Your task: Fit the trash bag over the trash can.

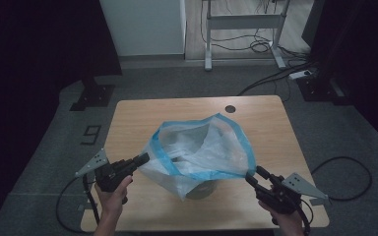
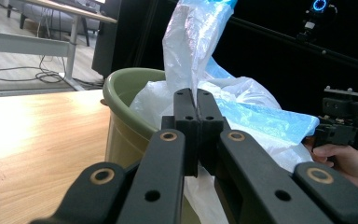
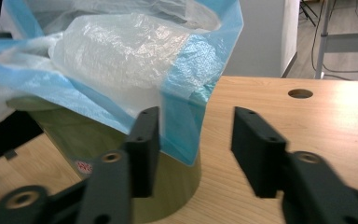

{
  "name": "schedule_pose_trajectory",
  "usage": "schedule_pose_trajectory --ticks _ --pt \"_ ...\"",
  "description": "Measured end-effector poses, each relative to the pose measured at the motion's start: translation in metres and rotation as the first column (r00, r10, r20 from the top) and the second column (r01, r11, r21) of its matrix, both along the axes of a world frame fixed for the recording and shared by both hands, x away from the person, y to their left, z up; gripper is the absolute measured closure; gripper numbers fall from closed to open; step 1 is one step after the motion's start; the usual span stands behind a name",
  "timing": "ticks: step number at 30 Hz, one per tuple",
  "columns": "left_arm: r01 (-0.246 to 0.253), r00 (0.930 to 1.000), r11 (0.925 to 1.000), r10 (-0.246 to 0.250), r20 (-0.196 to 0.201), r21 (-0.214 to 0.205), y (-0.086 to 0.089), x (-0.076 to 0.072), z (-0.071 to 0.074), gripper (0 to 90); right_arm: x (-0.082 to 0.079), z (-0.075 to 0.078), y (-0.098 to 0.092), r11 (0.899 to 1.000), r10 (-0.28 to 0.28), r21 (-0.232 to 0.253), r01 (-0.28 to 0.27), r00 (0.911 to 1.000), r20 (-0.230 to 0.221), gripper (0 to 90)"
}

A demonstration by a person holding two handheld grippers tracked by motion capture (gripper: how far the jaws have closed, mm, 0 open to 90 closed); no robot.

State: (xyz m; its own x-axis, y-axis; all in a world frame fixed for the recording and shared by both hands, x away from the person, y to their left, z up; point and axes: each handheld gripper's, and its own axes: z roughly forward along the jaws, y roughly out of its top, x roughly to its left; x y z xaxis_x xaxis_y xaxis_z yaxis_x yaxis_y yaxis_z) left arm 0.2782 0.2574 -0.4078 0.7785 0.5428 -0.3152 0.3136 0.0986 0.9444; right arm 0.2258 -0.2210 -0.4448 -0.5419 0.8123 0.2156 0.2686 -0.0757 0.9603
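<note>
Plastic film sits pinched between the tightly clenched jaws of your left gripper [image 1: 142,158], which holds the bin liner [image 1: 204,147] by its blue-banded rim so the mouth stays spread over the olive-green bin [image 2: 123,100]. Your right gripper [image 1: 252,175] has let go: its jaws stand apart at the opposite corner of the rim, with the blue hem just beside one jaw and no film pressed between the pads. Probably that side is being re-gripped to draw the hem down over the bin's lip. The bin stands near the front middle of the table [image 1: 142,110], the liner billowing above it. Beyond it, bare wood runs to the far edge and the round cable hole [image 1: 230,108], leaving free room on both sides.
</note>
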Motion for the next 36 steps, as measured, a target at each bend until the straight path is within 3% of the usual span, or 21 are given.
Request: schedule_pose_trajectory --ticks 2,4,8,11,17,21,27,31,36 --pt "0.007 1.0000 0.9999 -0.007 -0.007 -0.014 0.001 0.000 -0.001 89.8 0.002 -0.002 0.001 1.000 0.011 0.021 -0.010 0.9997 -0.022 46.8" --pt "0.007 0.9999 0.9998 -0.007 -0.010 -0.019 0.002 0.000 -0.002 89.8 0.005 -0.004 0.003 0.998 0.033 0.054 -0.031 0.9988 -0.037 51.4" --pt "0.019 0.9997 0.9994 -0.019 -0.015 -0.030 0.005 -0.001 -0.004 89.8 0.010 -0.002 0.005 0.993 0.088 0.079 -0.084 0.9950 -0.048 77.5" --pt "0.031 0.9993 0.9991 -0.032 -0.019 -0.028 0.010 -0.002 -0.006 89.8 0.007 -0.001 0.007 0.990 0.131 0.062 -0.128 0.9904 -0.046 89.1" --pt "0.048 0.9973 0.9986 -0.050 -0.054 -0.024 0.023 -0.007 -0.017 89.8 0.001 -0.007 0.007 0.983 0.183 0.001 -0.184 0.9798 -0.079 89.3" --pt "0.066 0.9944 0.9973 -0.068 -0.081 -0.033 0.027 -0.008 -0.025 89.8 -0.001 -0.011 0.005 0.977 0.211 -0.011 -0.213 0.9720 -0.103 89.3" --pt "0.076 0.9914 0.9971 -0.076 -0.107 0.004 0.027 -0.009 -0.035 89.9 -0.004 -0.018 0.010 0.965 0.244 -0.073 -0.253 0.9628 -0.116 89.3" --pt "0.081 0.9889 0.9963 -0.077 -0.127 0.028 0.024 -0.006 -0.041 89.8 -0.003 -0.025 0.010 0.963 0.243 -0.087 -0.255 0.9615 -0.129 89.3" --pt "0.055 0.9866 0.9960 -0.043 -0.157 0.071 0.017 0.001 -0.044 89.8 0.004 -0.031 0.011 0.967 0.201 -0.129 -0.220 0.9688 -0.144 89.2"
